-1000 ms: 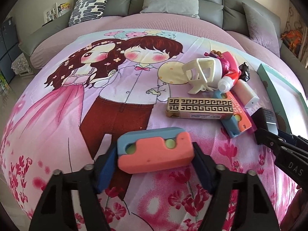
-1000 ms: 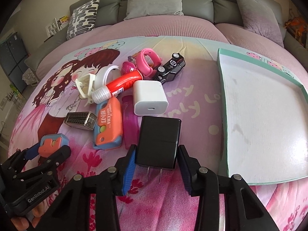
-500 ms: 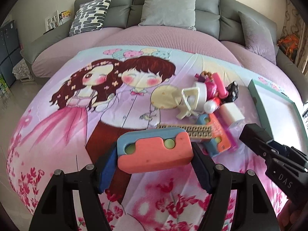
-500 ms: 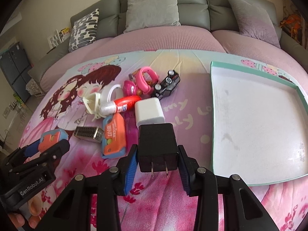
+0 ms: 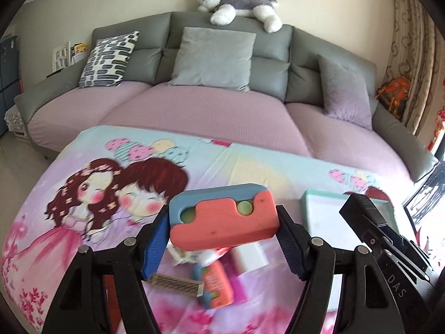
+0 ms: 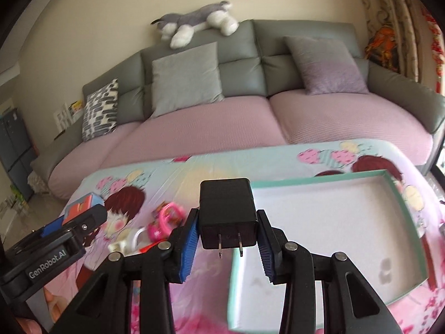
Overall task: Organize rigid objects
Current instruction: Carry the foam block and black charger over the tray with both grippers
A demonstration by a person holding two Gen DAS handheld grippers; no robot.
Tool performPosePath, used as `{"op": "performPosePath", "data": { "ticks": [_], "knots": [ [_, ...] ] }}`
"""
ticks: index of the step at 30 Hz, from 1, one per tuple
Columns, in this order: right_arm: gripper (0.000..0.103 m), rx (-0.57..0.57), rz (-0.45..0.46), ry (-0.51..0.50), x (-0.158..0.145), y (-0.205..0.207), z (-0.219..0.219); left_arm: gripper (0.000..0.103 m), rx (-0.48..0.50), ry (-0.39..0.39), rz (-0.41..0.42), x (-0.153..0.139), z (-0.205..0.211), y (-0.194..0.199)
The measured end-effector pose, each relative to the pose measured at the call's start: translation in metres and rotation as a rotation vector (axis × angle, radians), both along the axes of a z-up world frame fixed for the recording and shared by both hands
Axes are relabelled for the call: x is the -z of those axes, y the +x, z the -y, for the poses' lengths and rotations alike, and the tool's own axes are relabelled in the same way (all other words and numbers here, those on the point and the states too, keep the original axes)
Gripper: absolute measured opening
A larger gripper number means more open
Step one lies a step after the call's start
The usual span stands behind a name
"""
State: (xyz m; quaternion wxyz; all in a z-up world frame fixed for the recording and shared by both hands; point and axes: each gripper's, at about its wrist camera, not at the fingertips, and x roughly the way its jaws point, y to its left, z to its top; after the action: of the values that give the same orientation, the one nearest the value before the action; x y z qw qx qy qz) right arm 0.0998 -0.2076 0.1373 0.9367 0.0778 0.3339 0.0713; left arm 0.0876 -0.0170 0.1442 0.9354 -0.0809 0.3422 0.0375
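Note:
My left gripper (image 5: 224, 246) is shut on an orange and blue foam toy (image 5: 224, 220) and holds it up above the cartoon blanket (image 5: 83, 194). My right gripper (image 6: 228, 246) is shut on a black plug adapter (image 6: 228, 211), prongs pointing toward the camera, held above the near left corner of the teal tray (image 6: 328, 217). The tray also shows in the left wrist view (image 5: 319, 208). Below the left gripper lie a patterned box (image 5: 175, 281), an orange toy (image 5: 217, 284) and a white charger (image 5: 250, 256).
A pink watch (image 6: 168, 217) and other small items lie left of the tray. A grey sofa (image 5: 222, 64) with purple seat covers and cushions stands behind, with a plush dog (image 5: 239, 5) on its back. Curtains (image 6: 395, 27) hang at the right.
Both grippers have risen and tilted up with their objects, so the sofa and wall fill the views. The right gripper has moved toward the tray.

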Motion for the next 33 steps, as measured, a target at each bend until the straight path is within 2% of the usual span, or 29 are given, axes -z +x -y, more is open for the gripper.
{"op": "performPosePath", "data": {
  "ticks": [7,21,26,33],
  "knots": [
    [0.042,0.144,-0.004,-0.064,0.008,0.009,0.056,0.073,0.075,-0.011,-0.041,0.01,0.056,0.031],
    [0.042,0.273,-0.095,-0.064,0.048,0.028,0.124,0.073,0.22,0.023,-0.122,0.039,0.16,0.082],
    [0.042,0.302,-0.153,-0.023,0.066,0.035,0.143,0.073,0.222,0.004,-0.174,0.061,0.177,0.096],
    [0.042,0.311,-0.202,-0.025,0.079,0.041,0.148,0.073,0.185,0.014,-0.222,0.081,0.179,0.11]
  ]
}}
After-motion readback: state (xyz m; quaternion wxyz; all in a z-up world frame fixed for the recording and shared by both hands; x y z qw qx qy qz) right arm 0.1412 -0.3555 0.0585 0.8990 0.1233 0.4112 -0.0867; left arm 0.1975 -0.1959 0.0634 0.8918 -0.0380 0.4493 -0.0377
